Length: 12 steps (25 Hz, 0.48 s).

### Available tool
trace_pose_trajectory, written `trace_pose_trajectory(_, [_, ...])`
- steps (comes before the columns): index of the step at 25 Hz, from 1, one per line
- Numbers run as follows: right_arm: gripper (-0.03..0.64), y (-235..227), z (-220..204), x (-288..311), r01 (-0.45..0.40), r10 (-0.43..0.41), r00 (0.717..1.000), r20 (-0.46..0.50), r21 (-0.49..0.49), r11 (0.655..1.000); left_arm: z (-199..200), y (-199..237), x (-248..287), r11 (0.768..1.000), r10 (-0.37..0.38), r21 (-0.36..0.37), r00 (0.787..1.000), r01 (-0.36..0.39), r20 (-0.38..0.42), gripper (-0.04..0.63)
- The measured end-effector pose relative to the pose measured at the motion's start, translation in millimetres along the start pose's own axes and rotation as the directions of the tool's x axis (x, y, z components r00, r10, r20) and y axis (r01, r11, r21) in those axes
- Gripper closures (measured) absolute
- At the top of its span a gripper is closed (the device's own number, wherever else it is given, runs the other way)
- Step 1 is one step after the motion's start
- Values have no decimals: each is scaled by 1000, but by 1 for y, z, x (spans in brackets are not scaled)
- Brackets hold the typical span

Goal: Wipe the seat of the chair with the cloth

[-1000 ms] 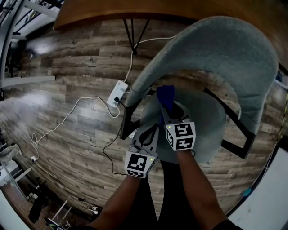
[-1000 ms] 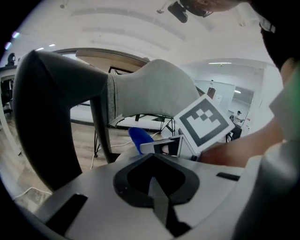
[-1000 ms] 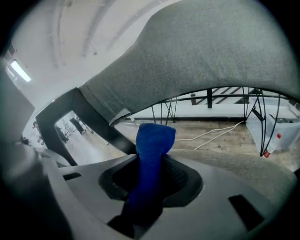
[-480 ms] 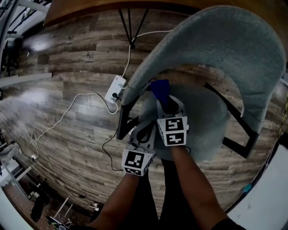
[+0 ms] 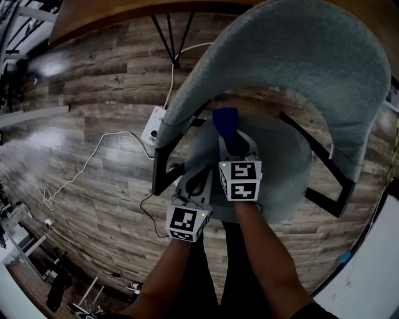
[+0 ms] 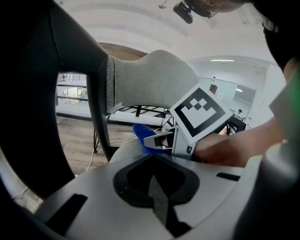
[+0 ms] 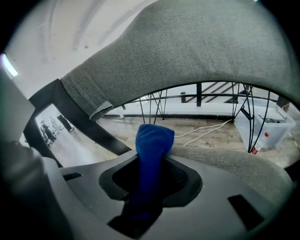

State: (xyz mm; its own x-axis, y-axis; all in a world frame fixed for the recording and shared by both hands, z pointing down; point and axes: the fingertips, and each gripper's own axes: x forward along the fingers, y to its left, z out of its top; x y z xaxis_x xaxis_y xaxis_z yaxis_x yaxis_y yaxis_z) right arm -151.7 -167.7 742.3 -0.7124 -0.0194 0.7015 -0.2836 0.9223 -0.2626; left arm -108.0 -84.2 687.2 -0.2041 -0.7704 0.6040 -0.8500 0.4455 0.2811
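A grey upholstered chair with a curved backrest (image 5: 312, 56) and a round seat (image 5: 283, 168) fills the head view. My right gripper (image 5: 234, 144) is shut on a blue cloth (image 5: 225, 121), which pokes out ahead of the jaws and rests on the seat near its back left part. In the right gripper view the cloth (image 7: 152, 145) stands rolled between the closed jaws, under the backrest (image 7: 197, 51). My left gripper (image 5: 194, 182) hovers at the seat's left front edge, shut with nothing in it. The left gripper view shows the right gripper's marker cube (image 6: 199, 112) and the cloth (image 6: 143, 136).
The chair has black metal legs (image 5: 163, 162). A white power strip (image 5: 153, 128) with white cables lies on the wood floor left of the chair. A brown tabletop edge (image 5: 124, 12) with thin black legs runs along the top.
My right gripper has slid the cloth slightly across the seat's back left part. The left gripper has shifted a little left and toward me. The view has tilted.
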Motion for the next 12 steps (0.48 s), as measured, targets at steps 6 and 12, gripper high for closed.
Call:
trace_pose_trajectory(6, [488, -26, -4, -9, 57, -57, 998, -4, 28, 998, -3, -5, 12, 1000, -4, 0, 1000, 4, -15, 594])
trace_pose_trajectory(12, [487, -59, -10, -24, 107, -107, 994, -15, 73, 992, -7, -21, 24, 999, -34, -41, 999, 33, -29, 594])
